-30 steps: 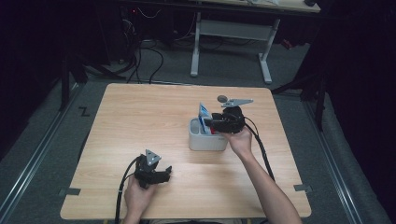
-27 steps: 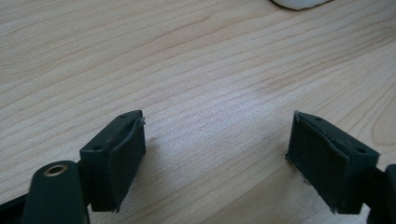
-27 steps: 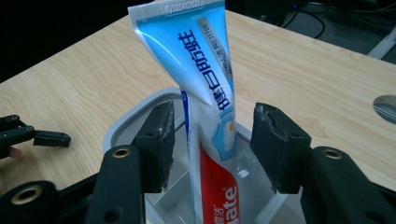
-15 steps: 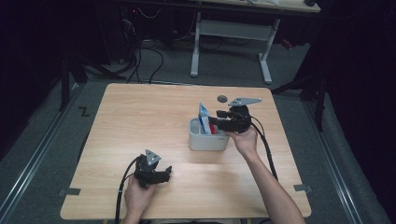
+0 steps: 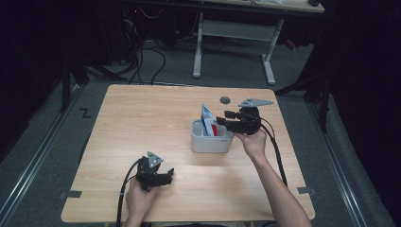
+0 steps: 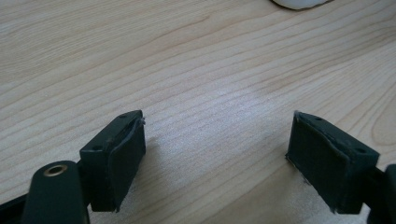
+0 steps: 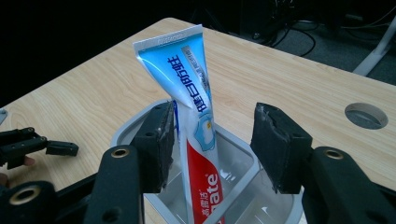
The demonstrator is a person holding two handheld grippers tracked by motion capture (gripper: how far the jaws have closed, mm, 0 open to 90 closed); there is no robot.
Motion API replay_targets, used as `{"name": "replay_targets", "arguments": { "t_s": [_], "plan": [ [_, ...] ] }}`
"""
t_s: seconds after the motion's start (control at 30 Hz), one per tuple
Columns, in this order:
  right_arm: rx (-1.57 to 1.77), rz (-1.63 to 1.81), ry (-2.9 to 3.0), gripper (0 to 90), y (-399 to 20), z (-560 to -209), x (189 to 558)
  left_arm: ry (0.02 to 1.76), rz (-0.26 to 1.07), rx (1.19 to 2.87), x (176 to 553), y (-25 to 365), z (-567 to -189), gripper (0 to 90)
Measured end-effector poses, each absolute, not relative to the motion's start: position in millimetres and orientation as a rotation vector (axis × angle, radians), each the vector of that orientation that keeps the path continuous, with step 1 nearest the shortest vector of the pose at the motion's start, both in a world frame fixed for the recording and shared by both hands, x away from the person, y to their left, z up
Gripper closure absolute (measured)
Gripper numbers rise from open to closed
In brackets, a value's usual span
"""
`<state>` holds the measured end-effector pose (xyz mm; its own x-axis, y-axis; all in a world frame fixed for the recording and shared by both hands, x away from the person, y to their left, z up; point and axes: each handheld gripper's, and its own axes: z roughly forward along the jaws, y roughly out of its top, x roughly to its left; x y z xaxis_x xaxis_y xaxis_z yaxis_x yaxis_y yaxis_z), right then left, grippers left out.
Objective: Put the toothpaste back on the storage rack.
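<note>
A blue, white and red toothpaste tube [image 7: 194,93] stands tilted in a grey tub [image 7: 140,122] on the wooden table [image 5: 142,123]. My right gripper [image 7: 212,140] is open, its jaws on either side of the tube. The left pad [image 7: 161,140] is close against the tube and the right pad [image 7: 275,149] stands clear of it. In the high view the tube [image 5: 207,118] sticks out of the tub [image 5: 211,141], with the right gripper [image 5: 223,121] at the tub's right side. My left gripper [image 6: 217,154] is open over bare wood near the table's front [image 5: 166,176].
A round cable hole [image 5: 225,100] lies in the table behind the tub. The tub's pale rim [image 6: 299,3] shows beyond the left gripper. Desk legs [image 5: 269,52] and cables [image 5: 146,52] stand on the floor past the far edge.
My right gripper has shifted slightly to the right, away from the tub. The tube stays in the tub. The left gripper has not moved.
</note>
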<state>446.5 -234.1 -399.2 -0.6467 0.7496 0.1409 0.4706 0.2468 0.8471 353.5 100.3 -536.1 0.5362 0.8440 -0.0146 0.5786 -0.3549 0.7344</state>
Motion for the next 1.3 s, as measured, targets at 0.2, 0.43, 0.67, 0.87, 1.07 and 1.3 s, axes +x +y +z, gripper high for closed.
{"name": "replay_targets", "arguments": {
  "t_s": [0.2,0.43,0.67,0.87,1.07,1.3],
  "plan": [
    [1.123,1.357,2.222,48.8,-240.0,-397.2,443.1,1.147,0.482,2.072,353.5,100.3,-536.1,19.5],
    [1.157,1.374,2.186,49.2,-253.7,-398.2,437.7,1.148,0.483,2.070,353.5,100.1,-536.2,19.5],
    [1.165,1.386,2.167,49.4,-263.7,-396.9,432.4,1.147,0.483,2.072,353.5,100.2,-536.1,19.5],
    [1.175,1.395,2.154,49.6,-271.9,-396.0,427.9,1.147,0.483,2.072,353.5,100.2,-536.1,19.5],
    [1.185,1.402,2.137,49.7,-279.5,-394.9,423.2,1.148,0.483,2.071,353.5,100.2,-536.1,19.5],
    [1.189,1.408,2.121,49.8,-286.6,-393.3,419.9,1.148,0.483,2.071,353.5,100.2,-536.1,19.5]
  ]
}}
